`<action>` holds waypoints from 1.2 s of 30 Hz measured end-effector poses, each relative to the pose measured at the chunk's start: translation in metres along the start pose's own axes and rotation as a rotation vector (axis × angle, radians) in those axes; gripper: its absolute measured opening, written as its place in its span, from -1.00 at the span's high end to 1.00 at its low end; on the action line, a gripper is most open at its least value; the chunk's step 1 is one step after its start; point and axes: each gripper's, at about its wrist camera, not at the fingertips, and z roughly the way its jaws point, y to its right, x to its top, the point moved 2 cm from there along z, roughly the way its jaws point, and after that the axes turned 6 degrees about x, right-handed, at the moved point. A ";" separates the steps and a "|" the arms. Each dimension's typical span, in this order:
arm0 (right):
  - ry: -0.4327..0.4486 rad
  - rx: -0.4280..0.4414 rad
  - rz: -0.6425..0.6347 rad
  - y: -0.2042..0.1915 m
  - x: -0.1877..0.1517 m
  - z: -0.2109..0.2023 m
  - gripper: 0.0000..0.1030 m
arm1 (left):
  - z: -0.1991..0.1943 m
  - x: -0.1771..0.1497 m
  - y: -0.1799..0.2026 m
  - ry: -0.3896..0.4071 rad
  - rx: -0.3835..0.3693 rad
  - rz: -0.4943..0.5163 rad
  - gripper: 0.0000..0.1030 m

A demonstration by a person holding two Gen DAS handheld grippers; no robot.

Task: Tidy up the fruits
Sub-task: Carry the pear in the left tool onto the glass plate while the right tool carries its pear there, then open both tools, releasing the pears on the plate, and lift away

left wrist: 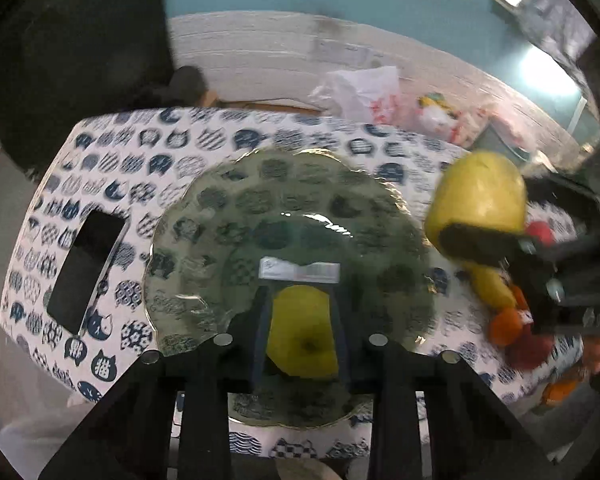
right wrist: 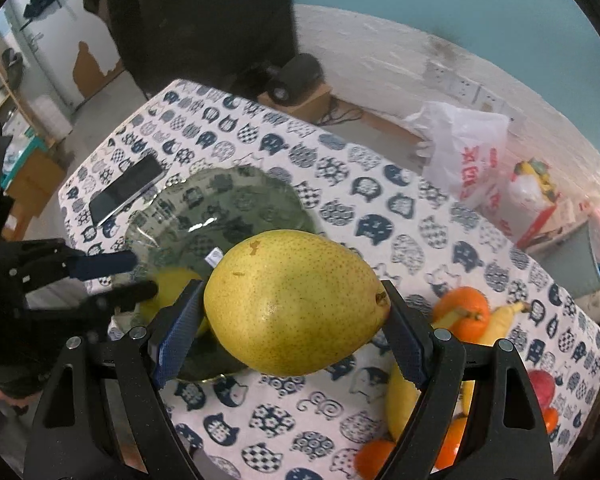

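Note:
My left gripper [left wrist: 300, 320] is shut on a yellow-green apple [left wrist: 304, 330] and holds it over the near part of a clear green glass plate [left wrist: 228, 216]. My right gripper [right wrist: 292, 312] is shut on a large yellow pear [right wrist: 296, 300] and holds it above the table, right of the plate [right wrist: 236, 196]. The pear [left wrist: 480, 204] and right gripper also show in the left wrist view. The left gripper [right wrist: 136, 276] with the apple [right wrist: 168, 292] shows at the left of the right wrist view. Oranges [right wrist: 464, 308], a banana [right wrist: 500, 320] and a red apple [right wrist: 542, 386] lie at the table's right.
A black phone [left wrist: 86, 268] lies left of the plate on the cat-print tablecloth [right wrist: 380, 208]. White plastic bags [right wrist: 468, 160] and boxes sit on the floor behind the table. A dark speaker [right wrist: 296, 76] stands by the wall.

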 end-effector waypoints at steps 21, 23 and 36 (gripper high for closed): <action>-0.189 0.013 -0.089 -0.033 -0.011 0.094 -0.64 | 0.036 -0.020 -0.037 -0.109 0.025 -0.056 0.06; -0.176 0.015 -0.098 -0.034 -0.011 0.092 -0.58 | 0.037 -0.021 -0.039 -0.112 0.027 -0.058 0.04; -0.121 0.029 -0.052 -0.027 -0.004 0.067 -0.62 | 0.032 -0.023 -0.027 -0.118 0.052 -0.016 -0.37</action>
